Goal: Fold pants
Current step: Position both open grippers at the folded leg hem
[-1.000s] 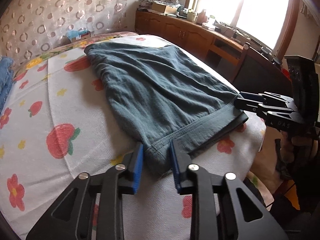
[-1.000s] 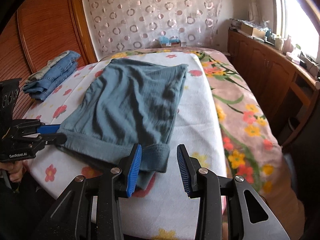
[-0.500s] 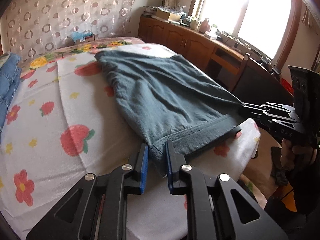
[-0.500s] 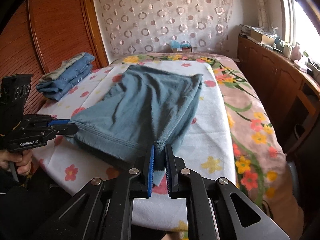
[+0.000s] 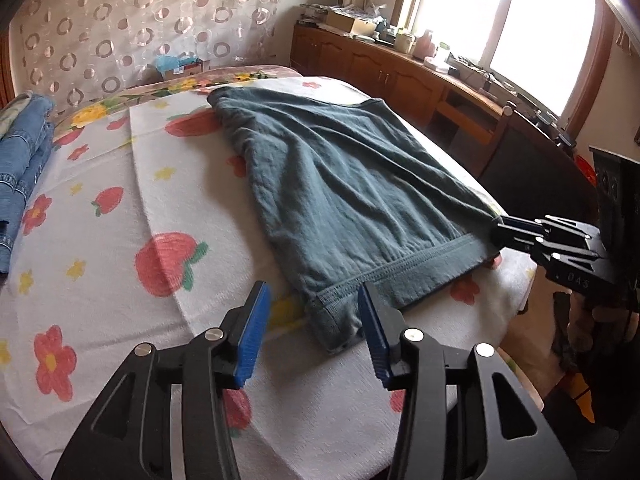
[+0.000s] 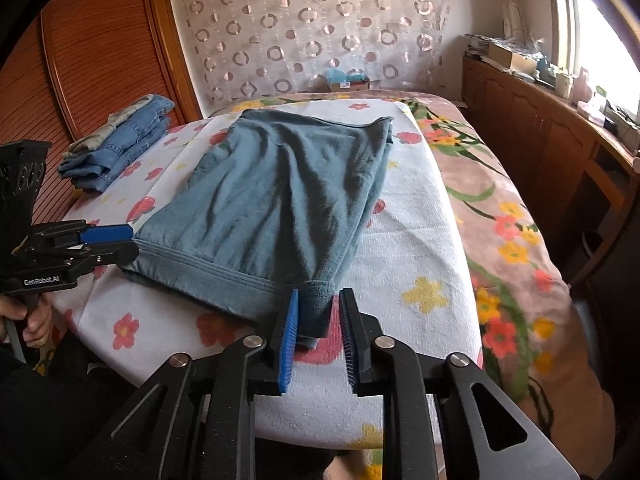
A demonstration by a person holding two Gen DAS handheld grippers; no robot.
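Grey-blue pants (image 5: 340, 184) lie folded flat on the bed, their banded edge toward me. My left gripper (image 5: 312, 320) straddles the near left corner of that edge; its jaws are opening and the blue pads stand off the cloth. My right gripper (image 6: 318, 336) straddles the other corner (image 6: 316, 308), also opening, with a gap at its right pad. Each gripper shows in the other's view: the right gripper (image 5: 516, 232) at the band's far end, the left gripper (image 6: 116, 240) likewise. The pants (image 6: 280, 192) rest on the towel.
A white flowered towel (image 5: 120, 208) covers the bed. A stack of folded jeans (image 6: 120, 148) sits at the far left by a wooden wardrobe (image 6: 100, 60). Cluttered wooden cabinets (image 6: 540, 132) run along the right under the window. A hand (image 6: 32, 320) holds the left gripper's handle.
Half a second ago both grippers were shut on the band's corners. Now both have opened and the corners lie loose on the towel.
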